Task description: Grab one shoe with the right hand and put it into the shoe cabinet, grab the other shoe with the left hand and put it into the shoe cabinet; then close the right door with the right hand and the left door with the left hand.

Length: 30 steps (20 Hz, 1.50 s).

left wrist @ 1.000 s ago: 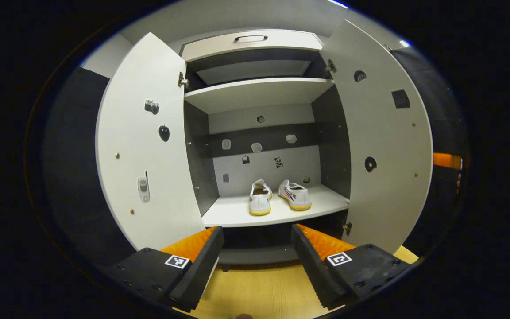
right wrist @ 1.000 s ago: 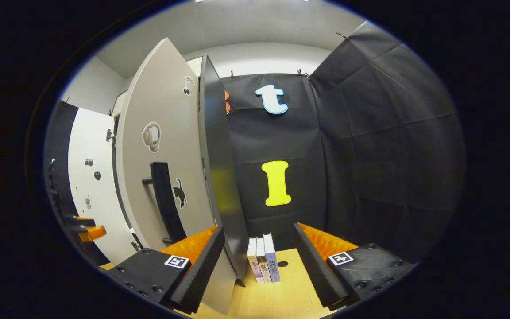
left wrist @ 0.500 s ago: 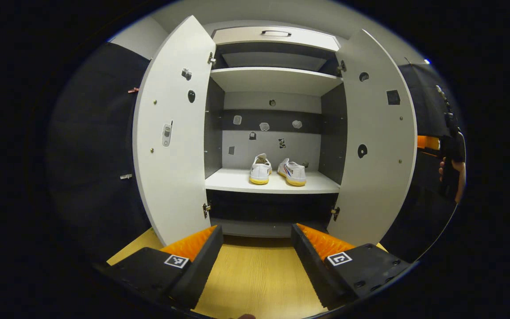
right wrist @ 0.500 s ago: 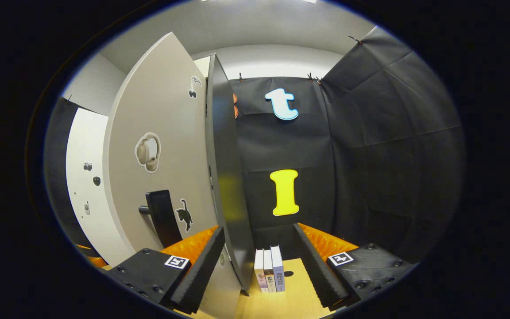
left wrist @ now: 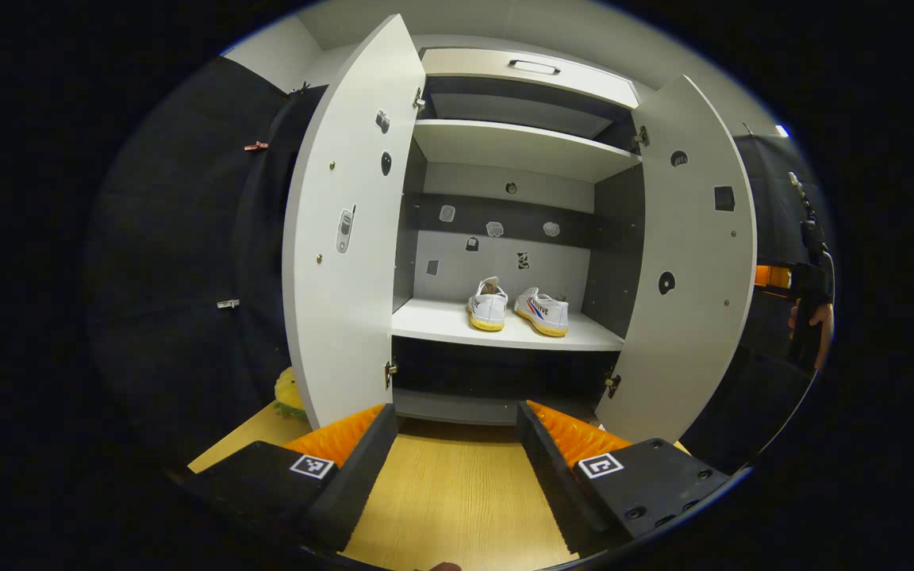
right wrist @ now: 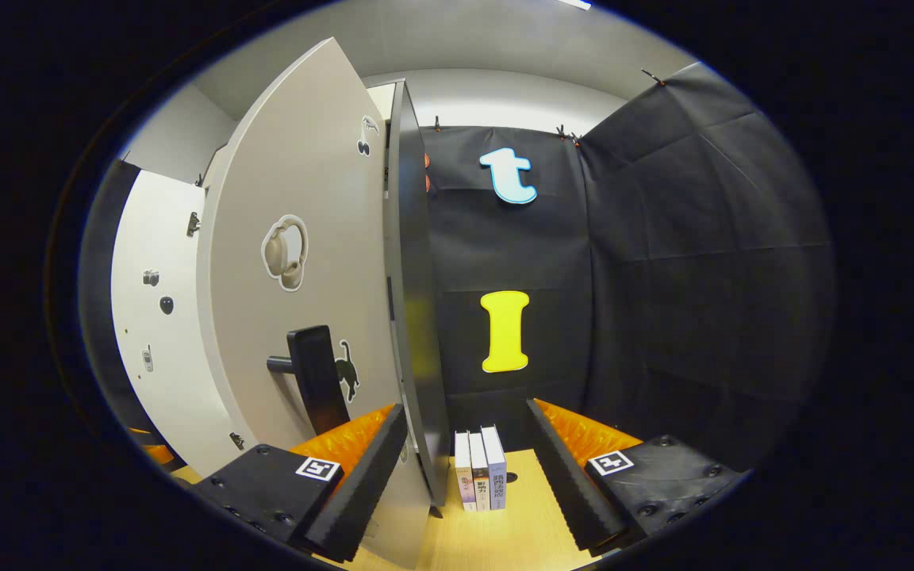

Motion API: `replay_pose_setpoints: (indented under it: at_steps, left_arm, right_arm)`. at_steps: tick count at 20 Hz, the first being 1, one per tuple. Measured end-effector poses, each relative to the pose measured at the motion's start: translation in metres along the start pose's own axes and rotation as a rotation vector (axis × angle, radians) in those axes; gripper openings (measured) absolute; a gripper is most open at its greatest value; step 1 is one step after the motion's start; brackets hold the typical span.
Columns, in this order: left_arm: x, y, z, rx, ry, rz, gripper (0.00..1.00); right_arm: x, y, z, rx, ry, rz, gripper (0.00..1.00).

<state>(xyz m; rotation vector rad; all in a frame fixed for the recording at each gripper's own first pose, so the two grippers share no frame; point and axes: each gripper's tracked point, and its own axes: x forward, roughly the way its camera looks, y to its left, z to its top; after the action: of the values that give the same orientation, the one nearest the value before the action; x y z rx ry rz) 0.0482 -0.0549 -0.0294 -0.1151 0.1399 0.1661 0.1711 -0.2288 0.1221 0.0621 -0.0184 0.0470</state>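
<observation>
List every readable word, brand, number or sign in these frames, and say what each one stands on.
Shoe, side print: coloured, too blurred to read.
Books, spines: print too small to read.
Stickers: pictures, no words.
Nothing here can be quoted.

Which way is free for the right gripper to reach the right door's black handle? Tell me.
Probably yes, from the outside: the right gripper is open beside the right door's outer face, the black handle sits just ahead to its left, with nothing between.
</observation>
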Motion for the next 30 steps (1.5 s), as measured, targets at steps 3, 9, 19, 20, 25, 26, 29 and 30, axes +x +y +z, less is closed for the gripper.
replay_pose_setpoints:
  at_steps: [3, 9, 19, 20, 25, 26, 29, 30]
  left_arm:
    - [-0.005, 0.016, -0.002, 0.010, 0.000, -0.005, 0.95]
    - [-0.009, 0.048, -0.006, -0.003, 0.006, 0.009, 0.95]
    - [-0.035, 0.123, -0.008, -0.010, -0.016, 0.076, 0.95]
    - [-0.037, 0.133, -0.009, -0.012, -0.015, 0.086, 0.95]
    - [-0.033, 0.186, 0.000, -0.032, -0.041, 0.128, 0.95]
    - [-0.033, 0.201, 0.006, -0.025, -0.048, 0.145, 0.95]
    - [-0.030, 0.230, 0.026, -0.013, -0.082, 0.158, 0.95]
    - [-0.027, 0.237, 0.035, -0.011, -0.094, 0.152, 0.95]
  right_arm:
    - [-0.005, 0.026, 0.003, 0.005, -0.014, 0.017, 0.98]
    - [0.001, 0.097, -0.002, 0.032, -0.027, 0.078, 0.98]
    - [0.007, 0.194, -0.017, 0.018, -0.035, 0.161, 0.98]
    - [0.001, 0.197, -0.023, 0.019, -0.031, 0.159, 0.98]
    - [-0.032, 0.202, -0.064, 0.049, 0.039, 0.141, 0.98]
    - [-0.037, 0.200, -0.070, 0.043, 0.051, 0.131, 0.98]
    - [-0.045, 0.203, -0.080, 0.031, 0.074, 0.120, 0.98]
    - [-0.047, 0.204, -0.081, 0.030, 0.076, 0.116, 0.98]
